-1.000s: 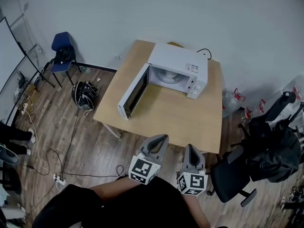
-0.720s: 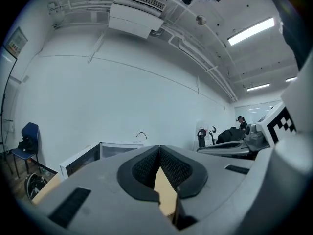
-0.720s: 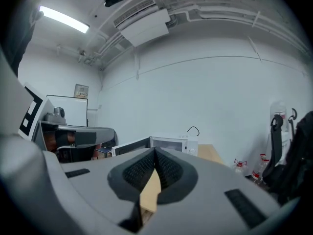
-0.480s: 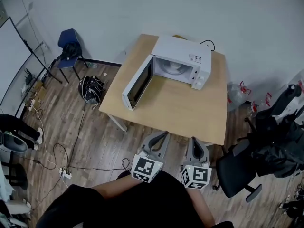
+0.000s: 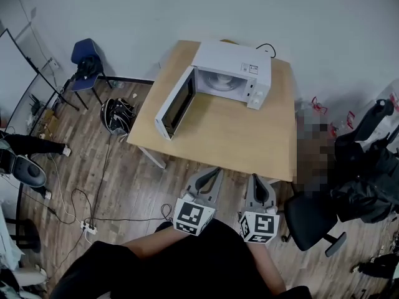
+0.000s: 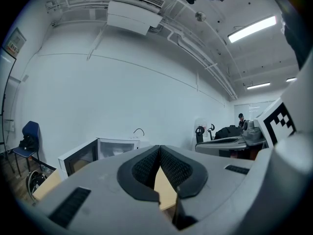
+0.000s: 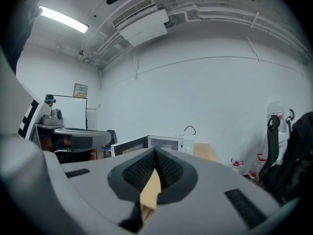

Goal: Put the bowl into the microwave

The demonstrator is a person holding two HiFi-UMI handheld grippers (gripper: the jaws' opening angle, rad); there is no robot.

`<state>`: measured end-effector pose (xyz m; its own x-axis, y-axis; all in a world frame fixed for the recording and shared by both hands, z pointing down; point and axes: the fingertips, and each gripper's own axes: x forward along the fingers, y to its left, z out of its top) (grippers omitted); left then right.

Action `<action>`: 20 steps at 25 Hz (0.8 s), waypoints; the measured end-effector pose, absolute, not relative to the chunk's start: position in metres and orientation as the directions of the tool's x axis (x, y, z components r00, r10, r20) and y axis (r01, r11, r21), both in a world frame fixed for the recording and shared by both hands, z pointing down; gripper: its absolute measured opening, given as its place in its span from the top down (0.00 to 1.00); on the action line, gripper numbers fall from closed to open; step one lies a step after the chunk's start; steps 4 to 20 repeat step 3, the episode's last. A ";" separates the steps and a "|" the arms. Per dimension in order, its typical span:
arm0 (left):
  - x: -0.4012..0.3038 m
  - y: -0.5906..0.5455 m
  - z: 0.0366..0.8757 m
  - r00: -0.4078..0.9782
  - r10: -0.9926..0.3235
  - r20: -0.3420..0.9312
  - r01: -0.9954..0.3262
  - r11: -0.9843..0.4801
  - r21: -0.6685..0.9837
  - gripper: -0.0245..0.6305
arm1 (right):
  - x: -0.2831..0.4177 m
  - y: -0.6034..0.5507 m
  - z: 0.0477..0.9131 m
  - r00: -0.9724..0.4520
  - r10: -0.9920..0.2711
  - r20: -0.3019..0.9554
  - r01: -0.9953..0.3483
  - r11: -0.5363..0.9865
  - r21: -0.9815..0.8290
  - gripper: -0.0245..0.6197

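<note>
A white microwave (image 5: 232,72) stands at the far side of the wooden table (image 5: 237,136), its door (image 5: 175,104) swung wide open to the left. A pale round shape shows inside the cavity (image 5: 222,85); I cannot tell whether it is the bowl or the turntable. My left gripper (image 5: 215,170) and right gripper (image 5: 257,178) hang side by side off the table's near edge, both shut with nothing in them. The left gripper (image 6: 159,147) points at the microwave (image 6: 116,147) in its own view. Past the right gripper (image 7: 155,150), the microwave (image 7: 168,143) is far ahead.
A black office chair (image 5: 312,220) and dark bags (image 5: 368,179) crowd the right of the table. Left of it are a blue chair (image 5: 85,64), a black bag (image 5: 117,114) on the floor, cables with a power strip (image 5: 87,228), and a person's legs (image 5: 31,145).
The head view has shifted slightly. Both grippers stay shut by the table's near edge, and the microwave door stays open.
</note>
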<state>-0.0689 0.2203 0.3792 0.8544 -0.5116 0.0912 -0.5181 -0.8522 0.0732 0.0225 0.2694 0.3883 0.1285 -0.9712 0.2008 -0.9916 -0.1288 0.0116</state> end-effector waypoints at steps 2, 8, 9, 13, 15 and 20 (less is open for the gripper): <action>-0.066 0.222 0.379 0.855 -0.510 0.090 -0.517 -0.853 0.077 0.94 | 0.025 0.271 0.387 0.129 -0.971 0.200 -0.992 -0.128 0.015 0.87; -0.065 0.222 0.379 0.856 -0.509 0.089 -0.516 -0.853 0.080 0.94 | 0.025 0.271 0.387 0.129 -0.971 0.200 -0.992 -0.128 0.017 0.87; -0.065 0.222 0.379 0.856 -0.509 0.089 -0.516 -0.853 0.080 0.94 | 0.025 0.271 0.387 0.129 -0.971 0.200 -0.992 -0.128 0.017 0.87; -0.065 0.222 0.379 0.856 -0.509 0.089 -0.516 -0.853 0.080 0.94 | 0.025 0.271 0.387 0.129 -0.971 0.200 -0.992 -0.128 0.017 0.87; -0.065 0.222 0.379 0.856 -0.509 0.089 -0.516 -0.853 0.080 0.94 | 0.025 0.271 0.387 0.129 -0.971 0.200 -0.992 -0.128 0.017 0.87; -0.065 0.222 0.379 0.856 -0.509 0.089 -0.516 -0.853 0.080 0.94 | 0.025 0.271 0.387 0.129 -0.971 0.200 -0.992 -0.128 0.017 0.87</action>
